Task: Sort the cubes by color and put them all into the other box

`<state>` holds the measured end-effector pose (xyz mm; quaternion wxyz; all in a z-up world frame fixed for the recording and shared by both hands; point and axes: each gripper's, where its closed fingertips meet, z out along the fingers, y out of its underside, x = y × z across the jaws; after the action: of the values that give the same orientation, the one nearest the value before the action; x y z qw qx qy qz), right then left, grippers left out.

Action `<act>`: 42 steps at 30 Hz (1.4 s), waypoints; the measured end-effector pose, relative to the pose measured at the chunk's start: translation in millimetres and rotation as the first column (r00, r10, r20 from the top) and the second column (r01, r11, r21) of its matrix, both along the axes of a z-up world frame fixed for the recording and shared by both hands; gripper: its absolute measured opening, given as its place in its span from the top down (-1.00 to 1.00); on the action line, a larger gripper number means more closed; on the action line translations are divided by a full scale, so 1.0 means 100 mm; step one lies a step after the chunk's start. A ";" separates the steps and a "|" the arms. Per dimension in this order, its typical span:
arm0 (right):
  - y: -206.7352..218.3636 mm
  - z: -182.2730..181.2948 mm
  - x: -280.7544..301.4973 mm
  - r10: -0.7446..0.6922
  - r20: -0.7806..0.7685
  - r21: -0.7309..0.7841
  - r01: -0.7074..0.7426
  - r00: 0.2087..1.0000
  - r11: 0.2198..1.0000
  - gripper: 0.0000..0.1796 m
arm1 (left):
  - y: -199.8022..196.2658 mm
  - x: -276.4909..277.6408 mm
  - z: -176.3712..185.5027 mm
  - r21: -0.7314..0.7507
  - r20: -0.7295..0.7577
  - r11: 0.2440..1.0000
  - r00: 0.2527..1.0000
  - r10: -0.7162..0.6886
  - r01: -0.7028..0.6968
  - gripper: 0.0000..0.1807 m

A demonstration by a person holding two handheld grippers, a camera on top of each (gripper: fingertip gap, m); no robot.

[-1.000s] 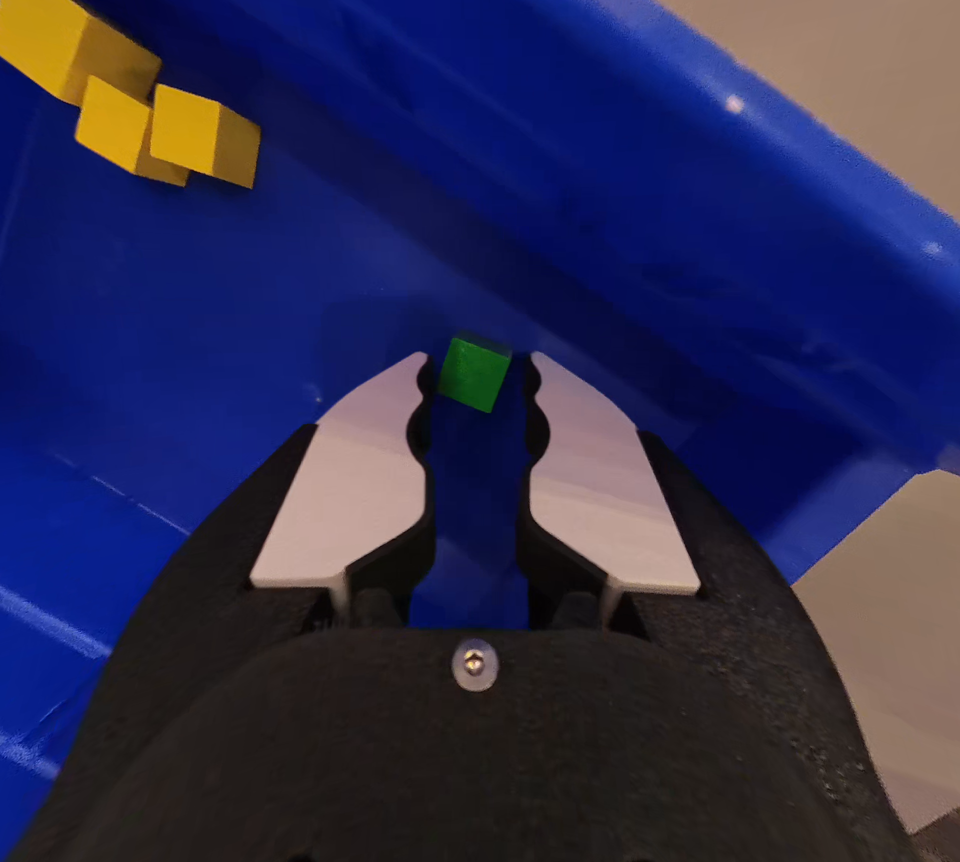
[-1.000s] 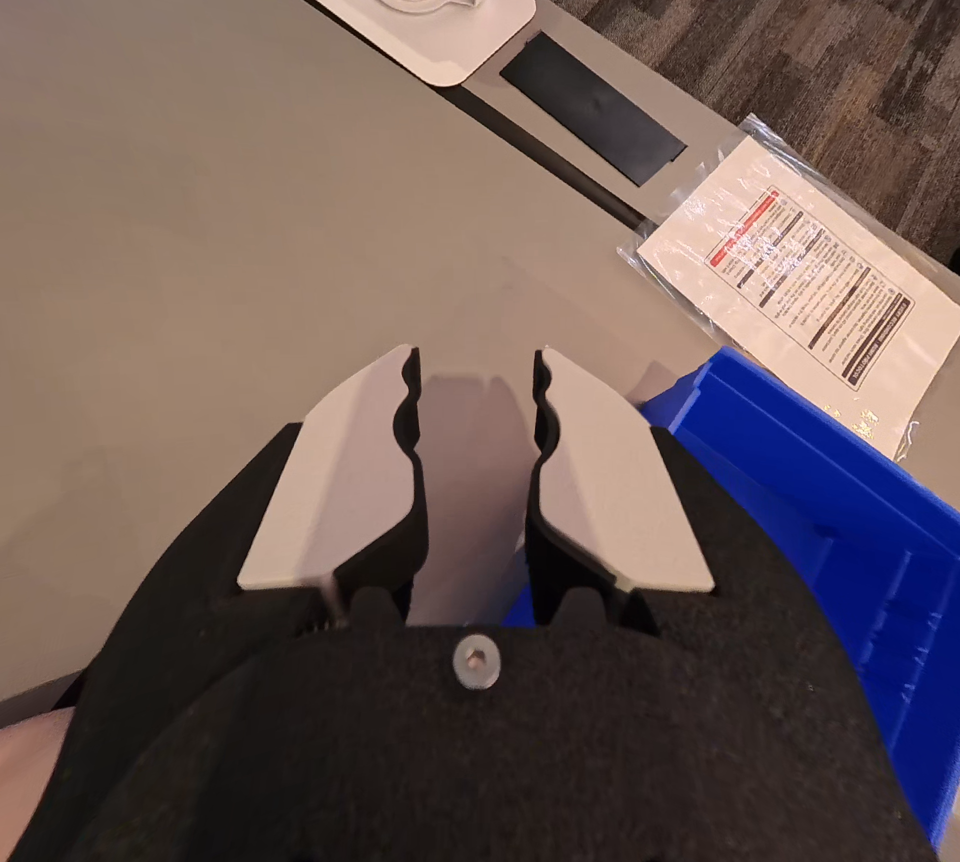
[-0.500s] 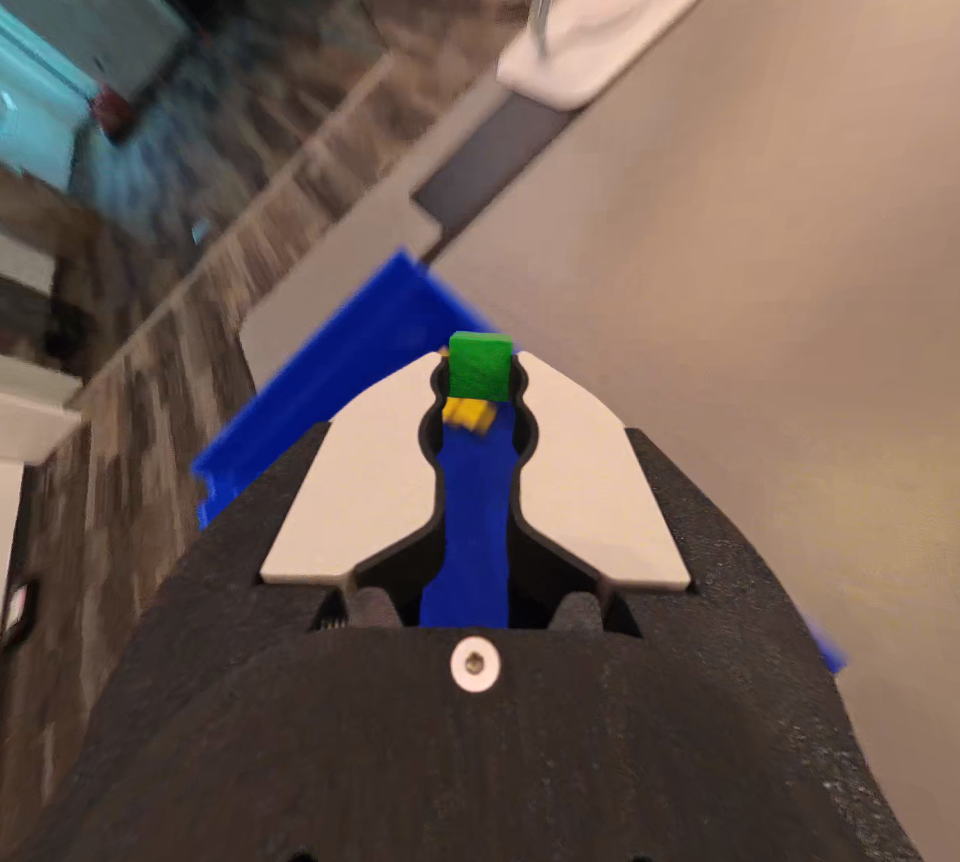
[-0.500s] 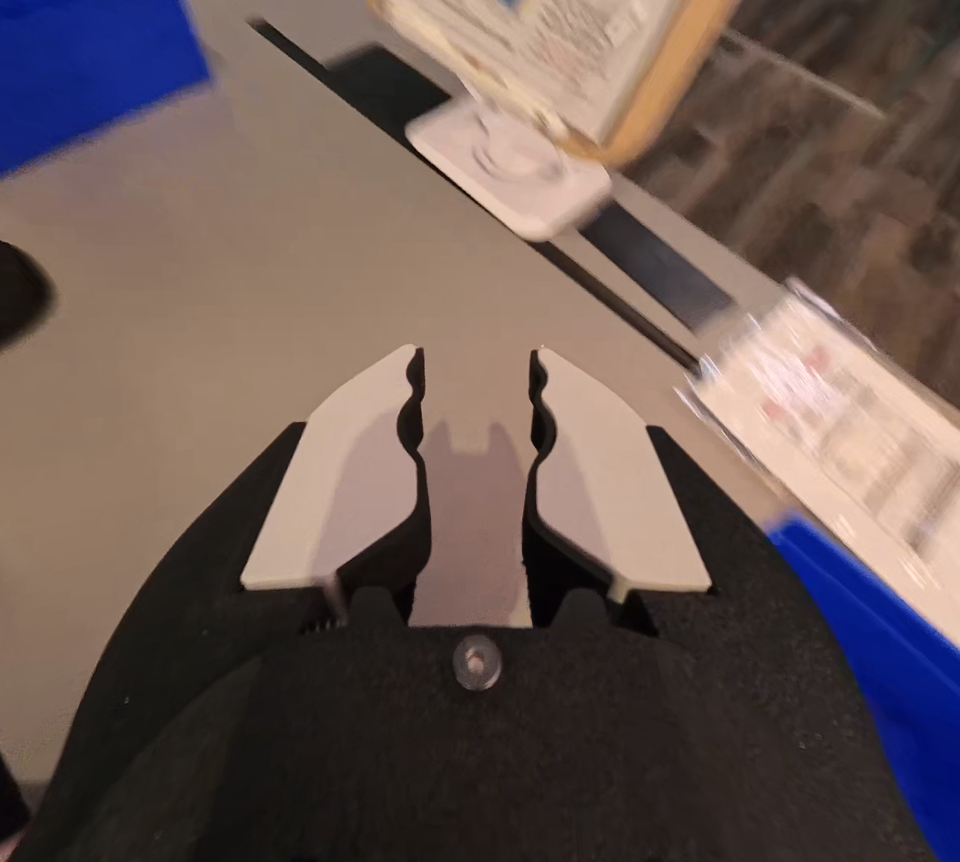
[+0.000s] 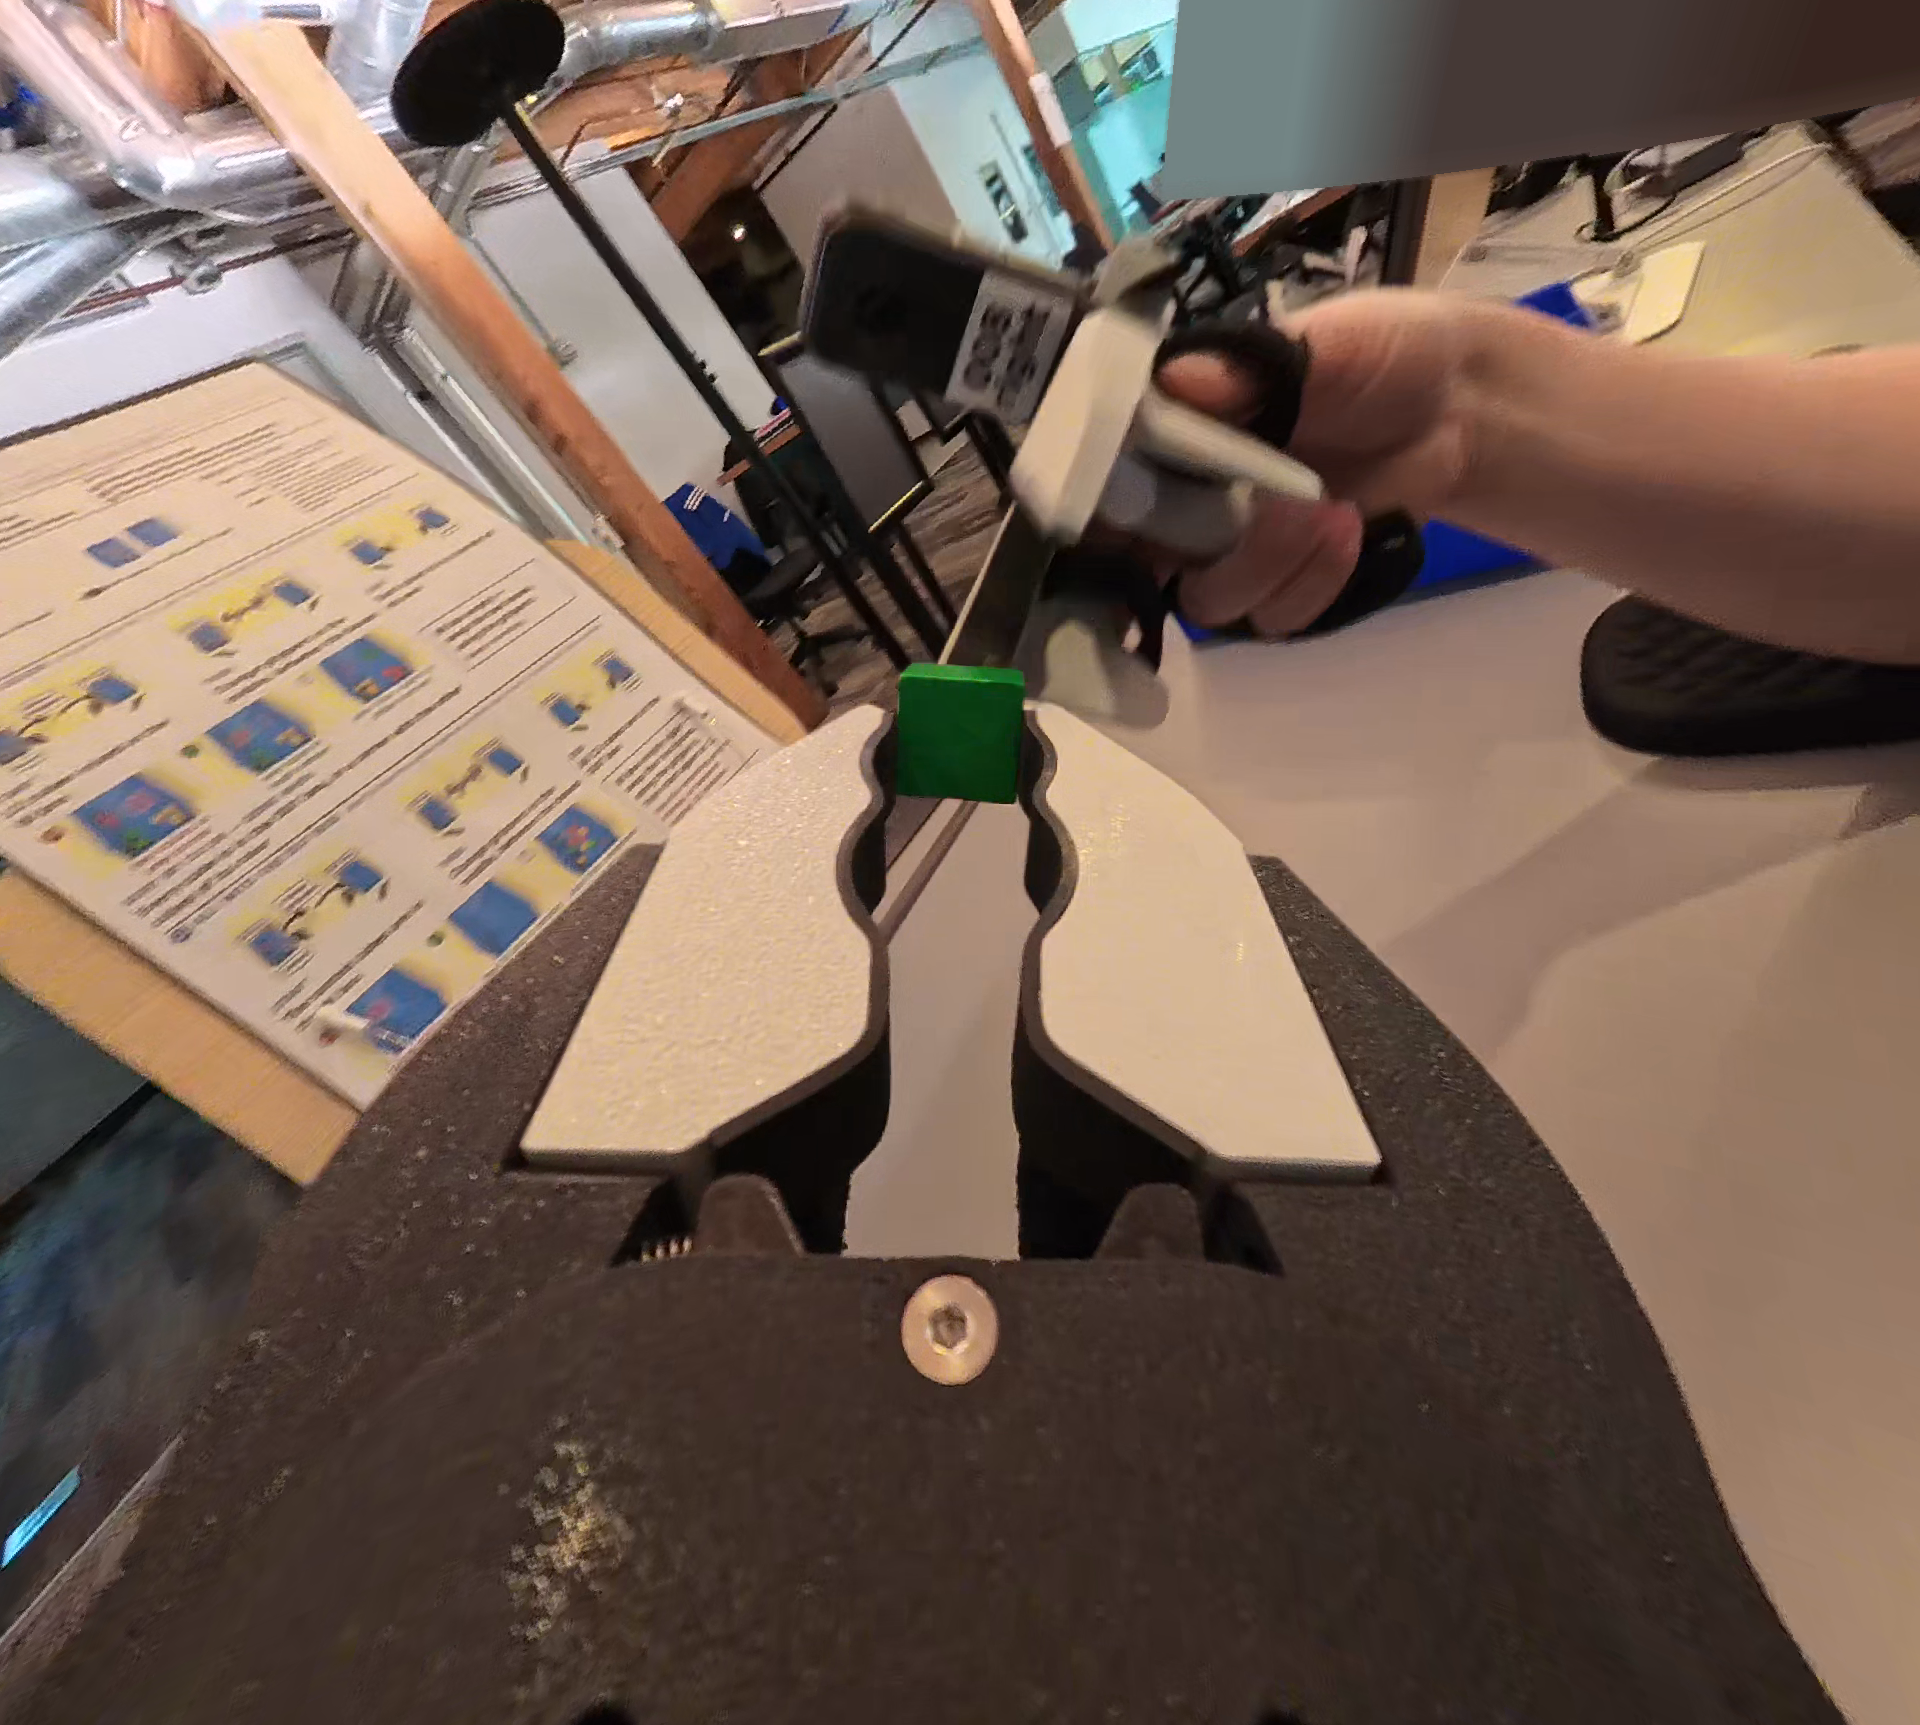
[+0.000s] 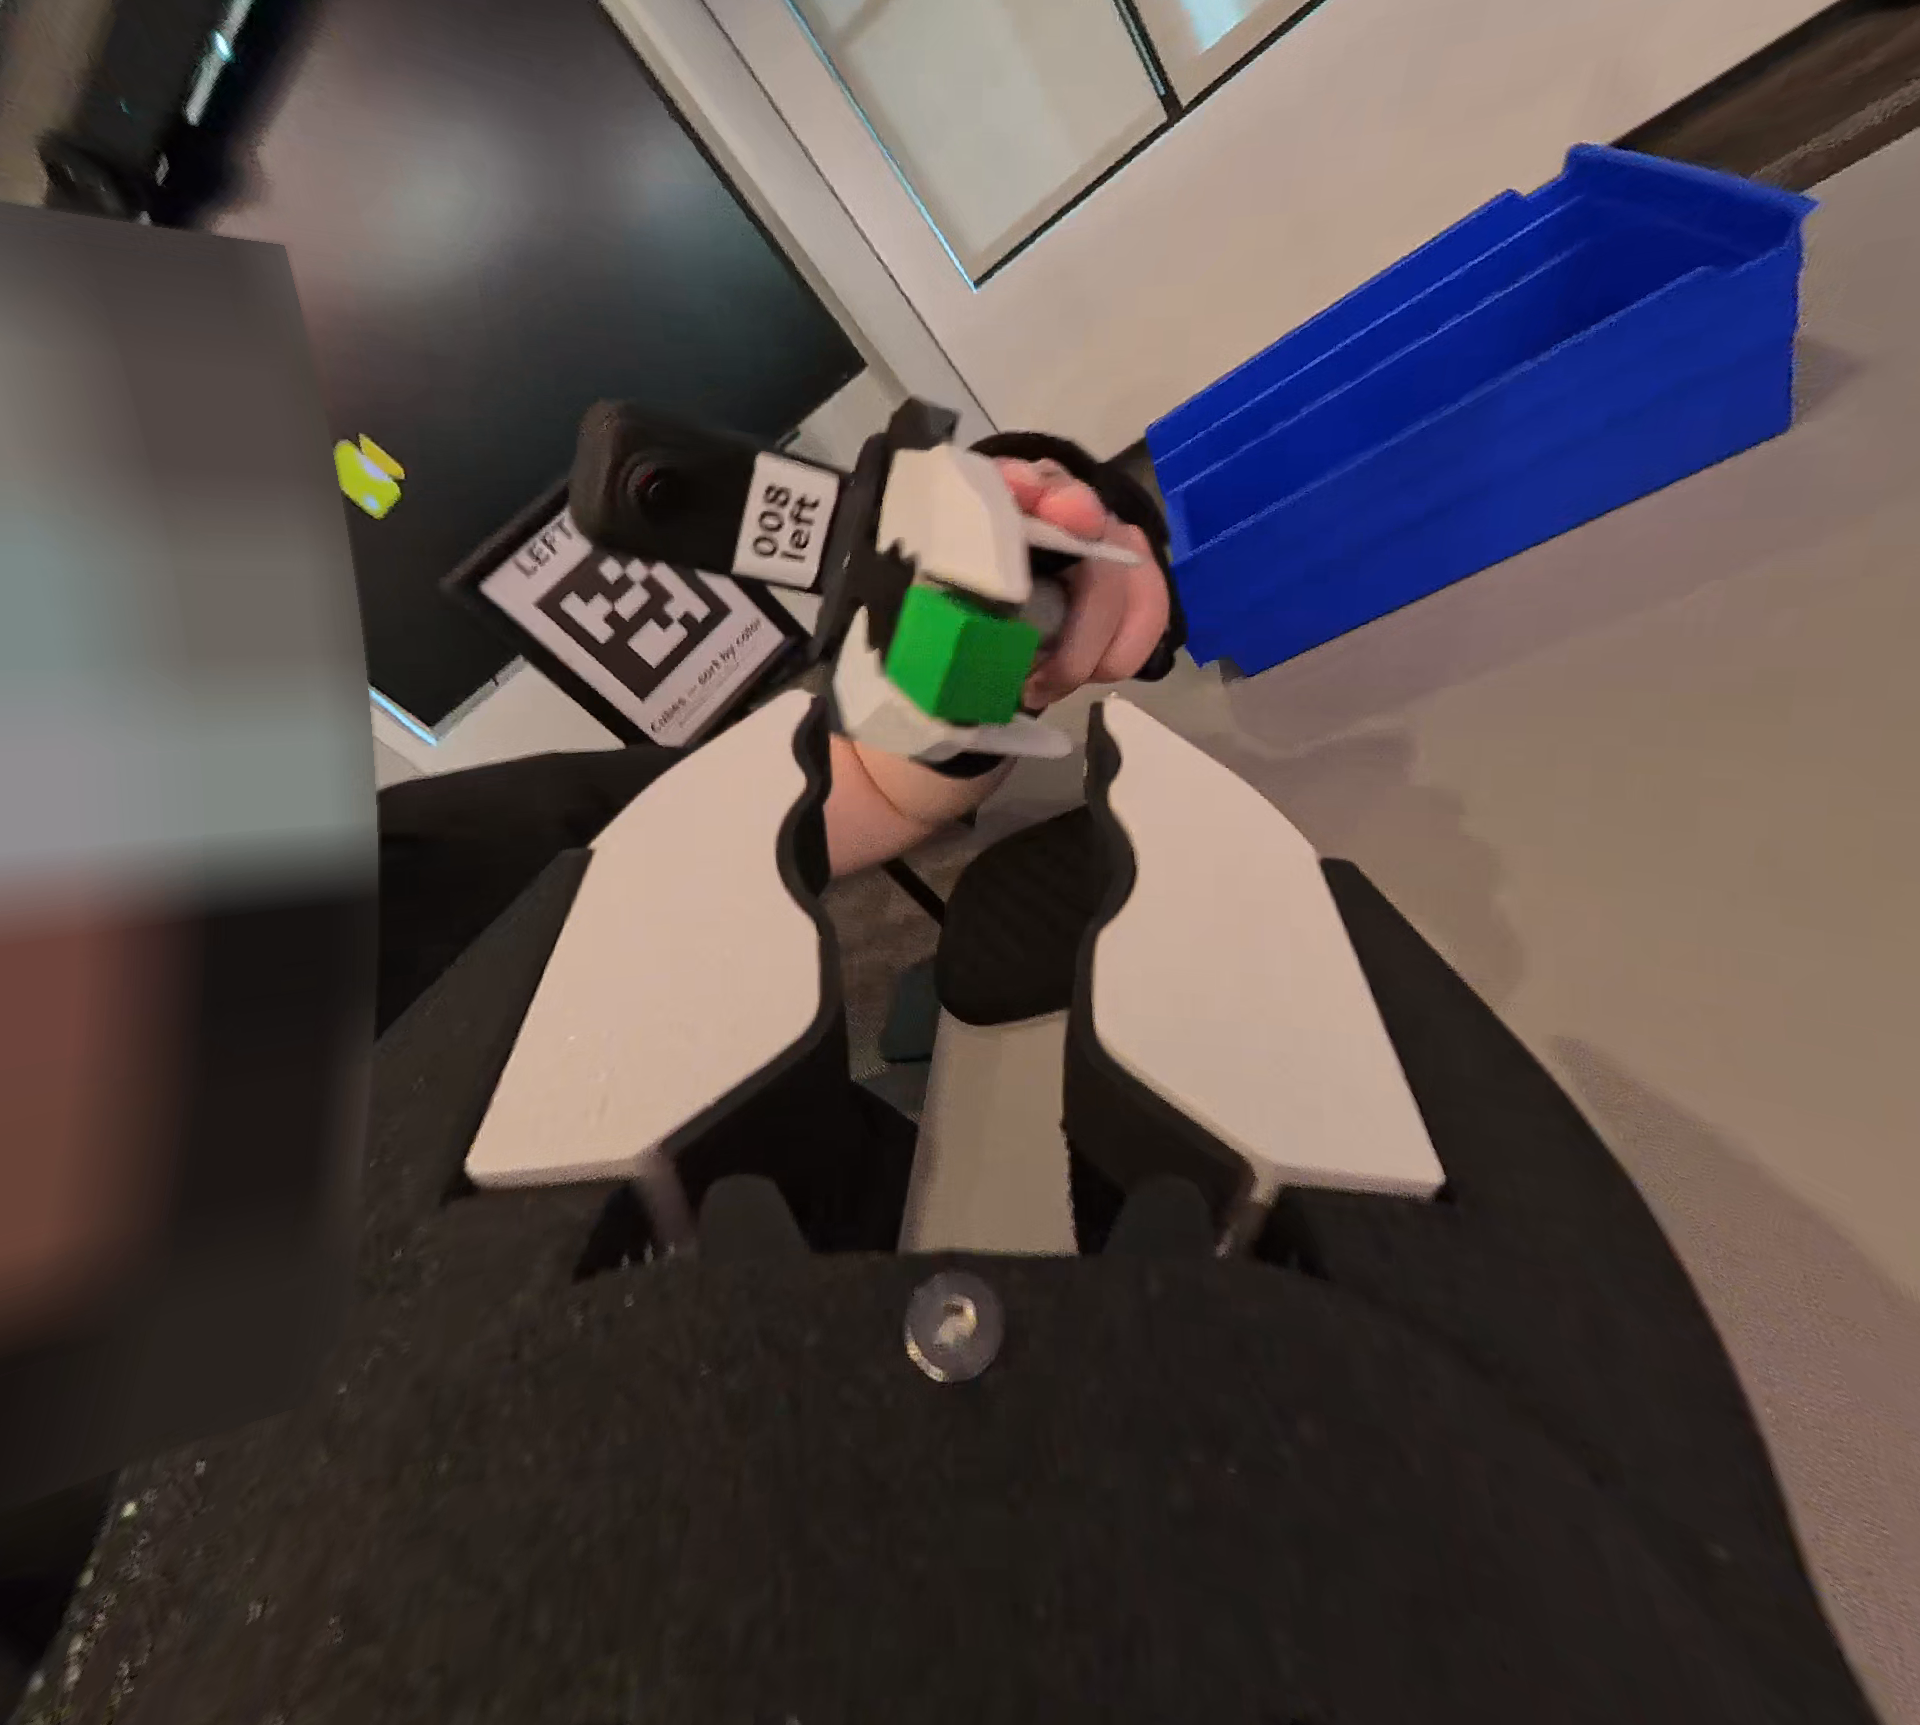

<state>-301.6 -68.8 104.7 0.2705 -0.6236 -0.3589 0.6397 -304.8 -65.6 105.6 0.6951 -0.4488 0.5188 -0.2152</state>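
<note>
A smooth grey tabletop (image 6: 1558,844) fills the right of both views; overhead, wooden beams and silver ducts (image 5: 644,28) cross the upper left. One small green cube (image 5: 957,733) sits pinched at the tips of the left gripper (image 5: 957,740), frame centre. The right gripper (image 6: 951,740) is spread, holding nothing. One blue plastic bin (image 6: 1475,449) rests upper right; one illustrated poster board (image 5: 291,699) leans at left.

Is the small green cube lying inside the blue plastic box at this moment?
No, the small green cube is held in the left gripper, in the air beside the blue plastic box.
</note>
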 end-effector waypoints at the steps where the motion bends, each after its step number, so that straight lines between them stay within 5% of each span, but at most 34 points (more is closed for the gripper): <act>1: 0.04 -0.02 -0.01 -0.014 -0.006 -0.019 0.014 1.000 1.000 0.48 | -0.03 0.05 0.01 0.000 0.007 1.000 1.000 -0.016 0.016 0.76; 9: -0.22 0.04 -0.10 0.222 -0.155 -0.151 -0.245 0.963 0.958 0.72 | -0.13 0.22 0.03 -0.026 0.026 0.995 0.995 -0.096 0.097 0.76; 13: -0.22 0.05 -0.09 0.228 -0.157 -0.134 -0.249 0.961 0.959 0.73 | -0.13 0.22 0.02 -0.044 0.034 0.994 0.995 -0.095 0.096 0.75; 20: -0.14 0.22 0.23 0.168 -0.124 -0.038 -0.174 0.978 0.984 0.75 | -0.11 0.02 -0.01 -0.079 0.074 0.997 0.997 -0.005 0.010 0.86; 23: 0.06 0.30 0.77 -0.033 0.023 0.157 0.029 0.999 0.987 0.75 | -0.06 -0.19 -0.03 -0.126 0.100 0.991 0.994 0.048 -0.035 0.93; 25: 0.33 0.20 1.43 -0.353 0.207 0.363 0.264 0.912 0.894 0.75 | -0.03 -0.35 -0.08 -0.140 0.107 0.987 0.990 0.096 -0.081 0.97; 27: 0.45 -0.06 2.33 -0.615 0.387 0.484 0.416 0.687 0.770 0.75 | 0.00 -0.50 -0.15 -0.149 0.105 0.980 0.984 0.146 -0.130 1.00; 30: 0.24 -0.58 3.58 -0.715 0.565 0.414 0.608 0.411 0.677 0.75 | 0.06 -0.68 -0.29 -0.186 0.072 0.961 0.973 0.220 -0.204 1.00; 33: 0.01 -1.18 4.72 -0.693 0.713 0.296 0.848 0.110 0.439 0.75 | 0.05 -0.76 -0.39 -0.206 0.067 0.953 0.969 0.239 -0.221 1.00; 34: -0.09 -1.39 4.95 -0.650 0.757 0.250 0.889 0.068 0.383 0.75 | 0.04 -0.77 -0.40 -0.214 0.074 0.953 0.969 0.235 -0.215 1.00; 38: -0.18 -1.96 5.20 -0.580 0.802 0.073 0.941 0.143 0.332 0.75 | 0.02 -0.79 -0.43 -0.233 0.073 0.947 0.968 0.242 -0.220 1.00; 42: -0.06 -2.10 5.36 -0.616 0.776 0.000 0.977 0.135 0.213 0.75 | 0.00 -0.79 -0.46 -0.239 0.043 0.944 0.969 0.243 -0.226 1.00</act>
<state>234.4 -74.7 -105.0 0.2641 -0.9289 0.1826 0.1847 -383.3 -65.9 59.6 0.6768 -0.5774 0.4075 -0.2060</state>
